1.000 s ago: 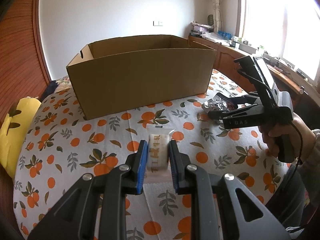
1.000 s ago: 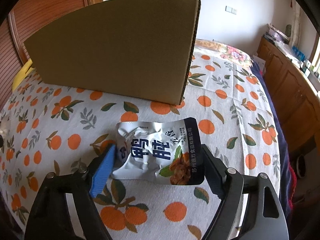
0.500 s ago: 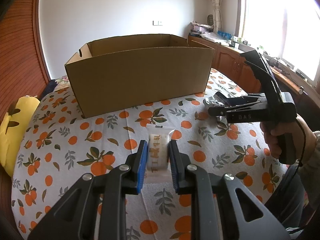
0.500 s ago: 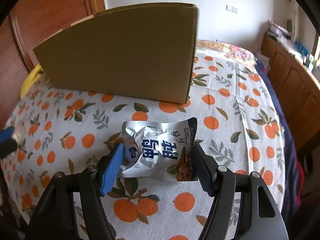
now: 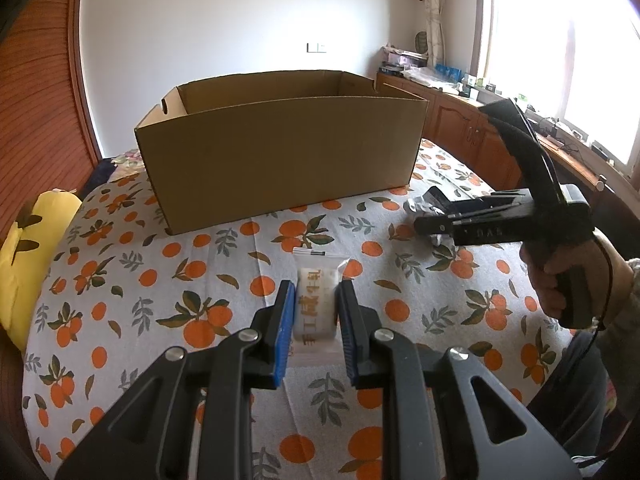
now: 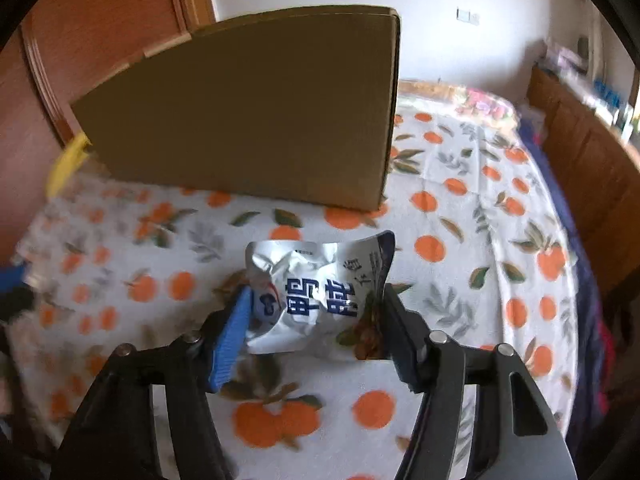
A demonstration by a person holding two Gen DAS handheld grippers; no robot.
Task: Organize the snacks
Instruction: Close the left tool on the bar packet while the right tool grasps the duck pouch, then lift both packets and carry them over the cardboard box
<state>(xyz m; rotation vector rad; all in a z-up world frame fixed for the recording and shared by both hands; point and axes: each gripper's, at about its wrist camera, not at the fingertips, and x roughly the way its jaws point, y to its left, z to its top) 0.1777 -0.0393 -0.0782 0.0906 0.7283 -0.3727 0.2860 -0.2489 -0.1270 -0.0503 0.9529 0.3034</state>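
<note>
Cardboard box [image 5: 280, 160] open-topped, both snacks gripped (cloth [image 5: 120, 280] bare beside)

silver pouch [image 6: 320, 296] printed "鸭肫", white packet [image 5: 316, 304] lettering unclear

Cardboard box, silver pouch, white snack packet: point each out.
Cardboard box [image 5: 280, 168], left wrist view, front wall.
Silver pouch [image 6: 316, 300], right wrist view, printed front.
White snack packet [image 5: 315, 300], left wrist view, wrapper middle.
</note>
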